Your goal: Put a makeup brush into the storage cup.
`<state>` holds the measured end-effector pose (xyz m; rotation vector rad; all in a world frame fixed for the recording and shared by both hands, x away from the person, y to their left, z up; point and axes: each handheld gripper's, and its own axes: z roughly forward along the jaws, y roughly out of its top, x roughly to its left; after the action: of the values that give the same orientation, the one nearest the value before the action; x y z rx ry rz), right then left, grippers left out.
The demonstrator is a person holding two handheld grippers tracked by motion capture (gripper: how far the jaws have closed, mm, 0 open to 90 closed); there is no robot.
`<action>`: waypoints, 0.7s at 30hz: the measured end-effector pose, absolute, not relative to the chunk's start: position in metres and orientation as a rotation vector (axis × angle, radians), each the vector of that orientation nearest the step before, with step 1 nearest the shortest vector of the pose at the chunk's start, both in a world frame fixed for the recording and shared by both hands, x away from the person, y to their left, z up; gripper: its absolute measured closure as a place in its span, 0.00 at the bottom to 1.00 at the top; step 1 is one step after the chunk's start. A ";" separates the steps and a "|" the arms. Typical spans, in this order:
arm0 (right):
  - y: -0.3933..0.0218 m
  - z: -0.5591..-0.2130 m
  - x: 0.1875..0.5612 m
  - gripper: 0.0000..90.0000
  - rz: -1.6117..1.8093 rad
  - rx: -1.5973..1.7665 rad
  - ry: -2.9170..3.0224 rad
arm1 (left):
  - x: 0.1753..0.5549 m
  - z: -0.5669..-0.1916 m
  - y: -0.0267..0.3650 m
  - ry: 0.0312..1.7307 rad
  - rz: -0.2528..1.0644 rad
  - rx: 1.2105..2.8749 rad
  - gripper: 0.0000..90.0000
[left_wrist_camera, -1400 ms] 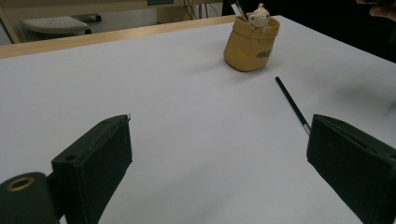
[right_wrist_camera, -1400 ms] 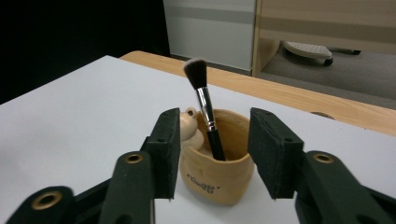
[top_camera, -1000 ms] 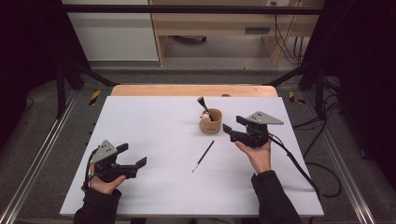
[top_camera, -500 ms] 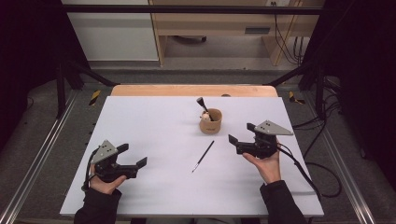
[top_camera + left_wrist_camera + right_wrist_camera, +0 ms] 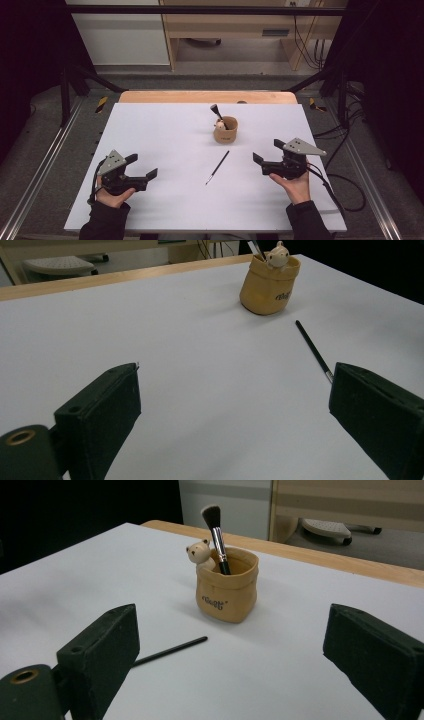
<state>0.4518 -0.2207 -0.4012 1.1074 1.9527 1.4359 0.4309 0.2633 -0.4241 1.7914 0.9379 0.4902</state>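
A tan bag-shaped cup [image 5: 226,130] [image 5: 269,285] [image 5: 227,591] stands mid-table, with a makeup brush [image 5: 217,114] [image 5: 216,530] and a small bear figure [image 5: 200,553] [image 5: 276,253] in it. A thin black pencil-like stick [image 5: 218,166] [image 5: 312,349] [image 5: 169,651] lies flat on the white table [image 5: 165,135], in front of the cup. My left gripper [image 5: 142,167] [image 5: 235,425] rests open at the front left, empty. My right gripper [image 5: 270,152] [image 5: 230,665] is open at the front right, empty, right of the stick and pointing toward the cup.
A wooden strip [image 5: 207,96] runs along the table's far edge. Metal frame rails [image 5: 47,160] flank both sides. Black cables [image 5: 345,185] trail off the right side. Furniture [image 5: 235,30] stands beyond the table.
My right gripper has drawn back from beside the cup toward the front right of the table. The left gripper has not moved.
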 end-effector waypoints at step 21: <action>-0.241 -0.415 0.426 0.07 1.432 1.118 1.950 | 0.430 -0.424 0.264 0.937 0.493 1.788 0.06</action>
<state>0.4261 -0.2411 -0.4152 1.1181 1.9500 1.4324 0.4299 0.2640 -0.4236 1.7875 0.9372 0.4931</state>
